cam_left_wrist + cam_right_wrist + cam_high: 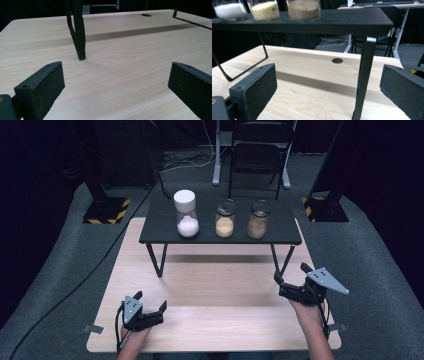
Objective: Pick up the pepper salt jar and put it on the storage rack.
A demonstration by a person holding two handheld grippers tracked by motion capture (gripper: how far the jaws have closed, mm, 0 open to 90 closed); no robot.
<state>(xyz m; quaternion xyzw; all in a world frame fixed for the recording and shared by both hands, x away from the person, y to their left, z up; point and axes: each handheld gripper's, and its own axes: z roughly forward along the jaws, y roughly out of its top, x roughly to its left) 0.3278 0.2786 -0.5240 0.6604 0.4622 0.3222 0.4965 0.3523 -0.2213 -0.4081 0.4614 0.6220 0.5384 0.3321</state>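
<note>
Two hand-held grippers rest low over the wooden table, both with jaws spread wide and empty: left gripper near the front-left corner, right gripper by the black shelf's leg. Three jars stand on the shelf: white-lidded jar, yellow-grain jar, brown-grain jar.

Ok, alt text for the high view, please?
Both grippers, left and right, rest open on a wooden table. Behind them a black shelf carries three jars: white, yellow and brown.
</note>
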